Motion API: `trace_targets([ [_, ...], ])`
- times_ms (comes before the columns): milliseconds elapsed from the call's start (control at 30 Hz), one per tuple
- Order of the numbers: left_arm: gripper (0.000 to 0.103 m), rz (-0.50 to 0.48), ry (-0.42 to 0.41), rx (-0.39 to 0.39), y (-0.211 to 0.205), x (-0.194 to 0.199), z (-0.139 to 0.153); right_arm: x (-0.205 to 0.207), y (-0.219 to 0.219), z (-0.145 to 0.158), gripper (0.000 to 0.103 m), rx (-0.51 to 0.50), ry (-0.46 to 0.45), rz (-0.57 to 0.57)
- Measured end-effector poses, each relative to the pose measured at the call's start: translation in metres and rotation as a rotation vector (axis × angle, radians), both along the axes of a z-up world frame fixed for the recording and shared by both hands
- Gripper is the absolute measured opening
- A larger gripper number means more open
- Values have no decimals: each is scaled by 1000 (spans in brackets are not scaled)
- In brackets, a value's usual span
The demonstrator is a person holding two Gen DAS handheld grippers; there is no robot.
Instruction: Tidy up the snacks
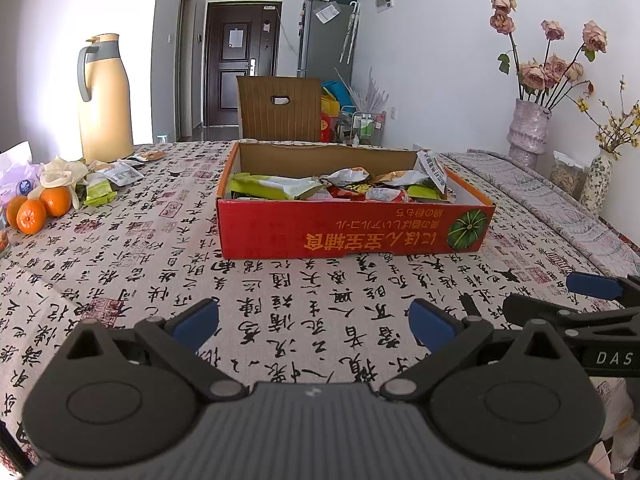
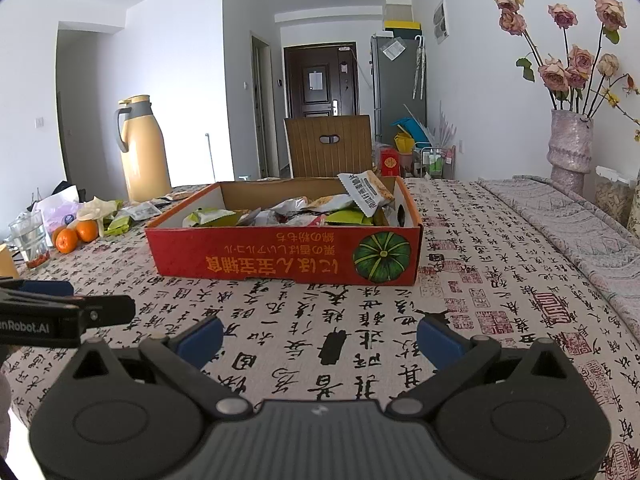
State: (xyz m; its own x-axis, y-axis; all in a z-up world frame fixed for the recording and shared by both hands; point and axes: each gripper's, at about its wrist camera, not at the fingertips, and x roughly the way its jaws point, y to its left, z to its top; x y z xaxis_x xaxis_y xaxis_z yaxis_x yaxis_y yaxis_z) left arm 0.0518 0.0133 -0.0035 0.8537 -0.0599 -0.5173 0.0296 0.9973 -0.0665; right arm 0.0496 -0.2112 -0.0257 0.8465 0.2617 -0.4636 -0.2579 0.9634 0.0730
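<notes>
Both the left gripper and right gripper hung spread wide and empty, the snack-filled box ahead, packets possibly loose far left.

Before you: matt cardboard box, glossy foil snack packets, printed cloth on desk.

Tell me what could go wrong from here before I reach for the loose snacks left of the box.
Three risks, judged from this moment:
1. The remaining green and white snack packets lie right beside the orange tangerines and the tall cream thermos jug; a wide sweep could roll fruit or tip the jug.
2. The white packet leaning over the red cardboard box rim could fall out if bumped.
3. The open left gripper and right gripper sit close together and could collide.
</notes>
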Motion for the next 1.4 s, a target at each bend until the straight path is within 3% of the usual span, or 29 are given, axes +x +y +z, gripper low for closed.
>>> trace_targets([
  [1400,103,-19,-13,3,0,-1,0,0,-1,-5,103,-1,6,-2],
])
